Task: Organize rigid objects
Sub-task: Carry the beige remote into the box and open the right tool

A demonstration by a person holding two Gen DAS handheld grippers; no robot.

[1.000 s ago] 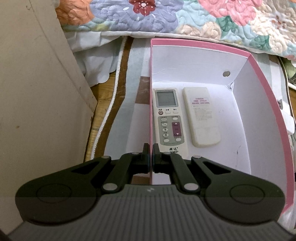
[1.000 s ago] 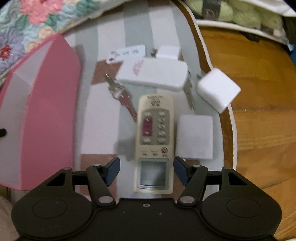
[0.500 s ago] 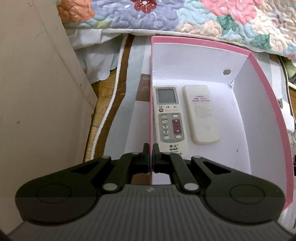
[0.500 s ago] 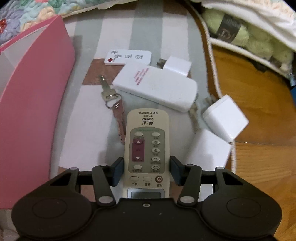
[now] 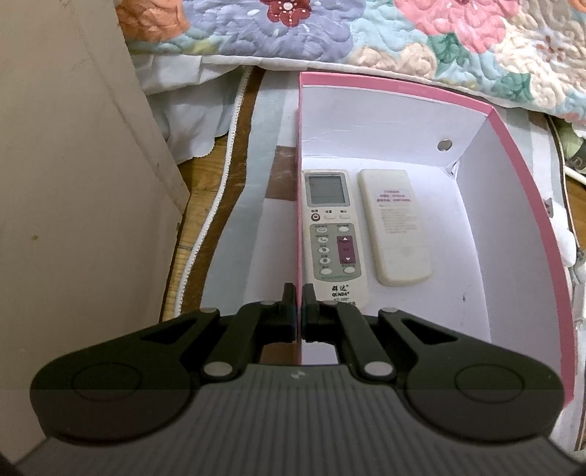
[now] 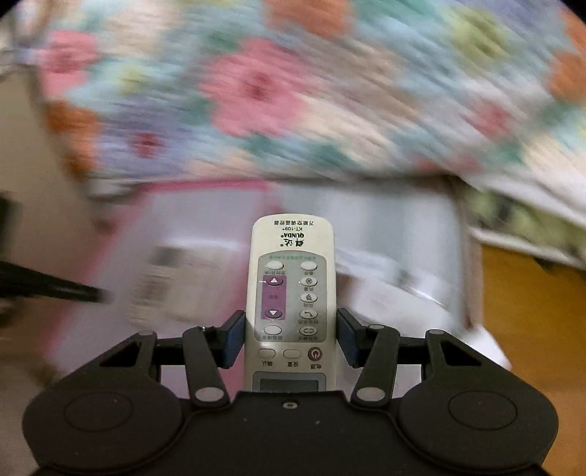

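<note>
Floral quilt [image 5: 403,33] fills the top; left gripper [image 5: 297,307] fingers pinch the pink box [image 5: 512,146] wall; right gripper [image 6: 289,337] fingers clamp a remote [image 6: 291,293].

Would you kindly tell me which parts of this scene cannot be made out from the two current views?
- Right wrist view: everything behind the held remote is motion-blurred, so the pink box and its contents are only smears.
- Right wrist view: the remote's display end is cut off by the right gripper body.
- Left wrist view: the left gripper hides the box wall it clamps and the near floor.
- Left wrist view: the label on the face-down remote is too small to read.
</note>
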